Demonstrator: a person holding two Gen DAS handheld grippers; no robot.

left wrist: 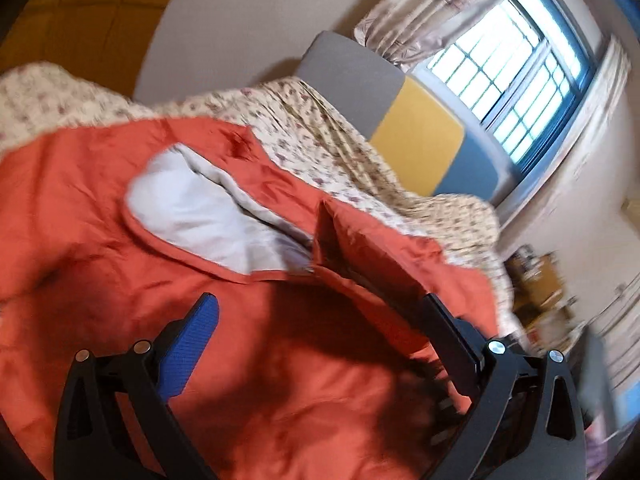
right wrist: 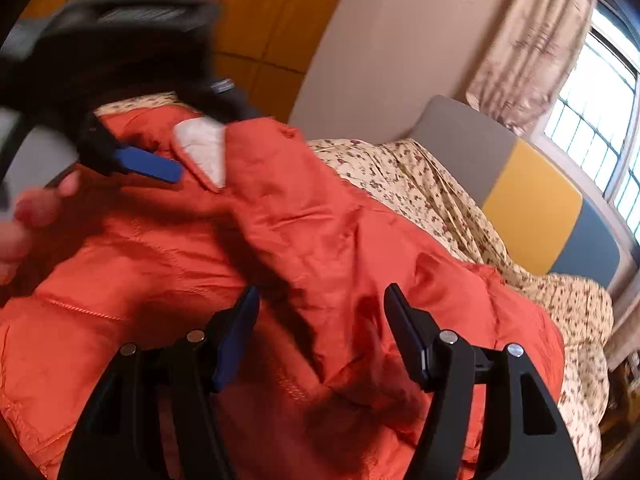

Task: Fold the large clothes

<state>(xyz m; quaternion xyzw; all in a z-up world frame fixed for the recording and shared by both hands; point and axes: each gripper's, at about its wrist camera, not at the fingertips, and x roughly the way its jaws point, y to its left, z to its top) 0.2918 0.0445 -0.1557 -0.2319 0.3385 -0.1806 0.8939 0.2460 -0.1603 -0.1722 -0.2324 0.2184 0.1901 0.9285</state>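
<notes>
A big orange jacket [right wrist: 304, 240] lies spread on the bed [right wrist: 440, 196], and it fills the middle and bottom of both pictures. The bed has a flowery cover that shows in the upper right, and behind it is a headboard [right wrist: 528, 204] with gray, yellow and blue parts. The jacket has a pale gray lining [left wrist: 200, 216] that peeks out in the middle left of the left wrist picture. In that picture the left hand-held gripper [left wrist: 320, 312] is at the bottom, with its two fingers spread wide apart. A fold of orange cloth sits right by its right finger, but the fingers are not squeezing it, so it holds nothing. In the right wrist picture the right hand-held gripper [right wrist: 320, 308] is at the bottom too. Its fingers are also apart, above a long puffy part of the jacket that may be a sleeve. It is not pinching anything. The left hand-held gripper also shows in the upper left of that picture, blurry, with a blue finger [right wrist: 148, 166] near the lining. A person's hand [right wrist: 36, 208] is at the left edge. I think the folding is just starting, because the jacket looks lumpy and not folded flat. The next move probably needs each hand-held gripper to go down and pinch an edge of the jacket, then lift it over. The cloth is puffy and slippery, so a good firm pinch will matter.
</notes>
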